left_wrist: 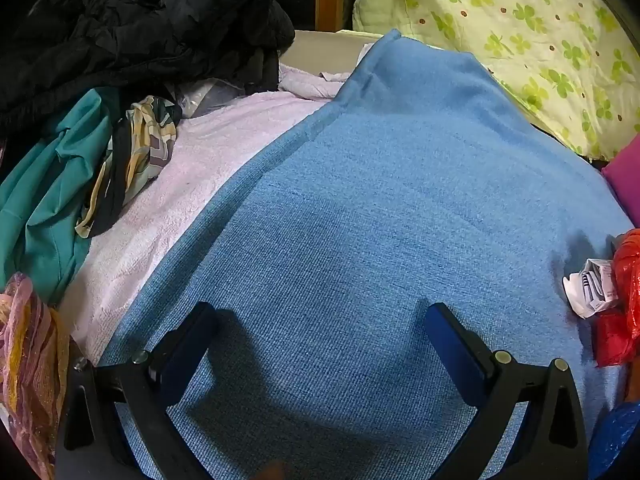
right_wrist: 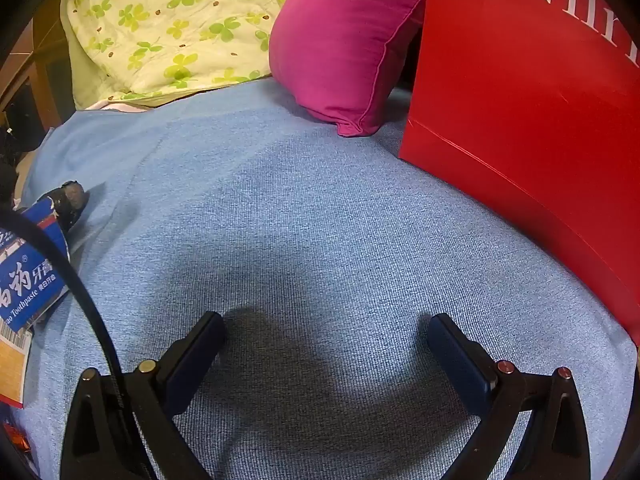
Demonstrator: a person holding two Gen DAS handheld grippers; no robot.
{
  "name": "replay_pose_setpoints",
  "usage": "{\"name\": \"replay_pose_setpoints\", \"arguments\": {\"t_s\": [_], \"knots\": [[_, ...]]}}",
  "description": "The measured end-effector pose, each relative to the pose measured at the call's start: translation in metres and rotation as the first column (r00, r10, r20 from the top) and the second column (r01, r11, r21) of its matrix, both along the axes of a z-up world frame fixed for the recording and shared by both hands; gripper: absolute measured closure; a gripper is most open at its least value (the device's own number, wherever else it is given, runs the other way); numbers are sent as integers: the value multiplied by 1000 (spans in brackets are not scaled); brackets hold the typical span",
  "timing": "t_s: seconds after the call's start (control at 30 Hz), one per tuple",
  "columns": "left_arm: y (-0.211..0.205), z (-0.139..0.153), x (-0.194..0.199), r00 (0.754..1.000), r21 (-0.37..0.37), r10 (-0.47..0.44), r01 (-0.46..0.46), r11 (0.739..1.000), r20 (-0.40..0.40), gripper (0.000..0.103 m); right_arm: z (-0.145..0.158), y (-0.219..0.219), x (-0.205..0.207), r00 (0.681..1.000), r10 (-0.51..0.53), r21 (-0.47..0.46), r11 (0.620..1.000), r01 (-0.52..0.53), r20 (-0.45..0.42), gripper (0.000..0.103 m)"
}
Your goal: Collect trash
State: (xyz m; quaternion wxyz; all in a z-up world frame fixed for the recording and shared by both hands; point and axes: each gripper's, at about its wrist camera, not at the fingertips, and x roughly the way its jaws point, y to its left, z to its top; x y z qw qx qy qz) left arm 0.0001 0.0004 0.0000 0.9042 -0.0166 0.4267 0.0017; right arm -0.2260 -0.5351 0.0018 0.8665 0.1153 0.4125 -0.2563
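Over the blue blanket [left_wrist: 400, 200], both grippers [left_wrist: 320, 320] [right_wrist: 324, 332] tilt downward, fingers wide, empty.

Blue blanket [left_wrist: 380, 200] over pink towel [left_wrist: 192, 184]; magenta pillow [right_wrist: 344, 44] beside clover quilt [right_wrist: 172, 24].

This is a bedroom in a home. A bed covered by a blue blanket [left_wrist: 400, 200] fills both views, with a clover-print quilt [left_wrist: 540, 40] and a magenta pillow [right_wrist: 344, 48] at its far side. Clothes are heaped on it: a black jacket [left_wrist: 140, 20], a teal garment [left_wrist: 48, 192] and a pink towel [left_wrist: 192, 168]. A red paper bag [right_wrist: 528, 100] stands on the blanket.
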Motion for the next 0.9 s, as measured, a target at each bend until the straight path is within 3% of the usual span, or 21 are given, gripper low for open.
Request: {"name": "replay_pose_setpoints", "arguments": {"t_s": [0.9], "knots": [[-1, 1, -2, 1000, 5, 5, -5, 1000, 6, 0, 0, 0, 0, 1000, 0, -1, 1000, 0, -2, 0]]}}
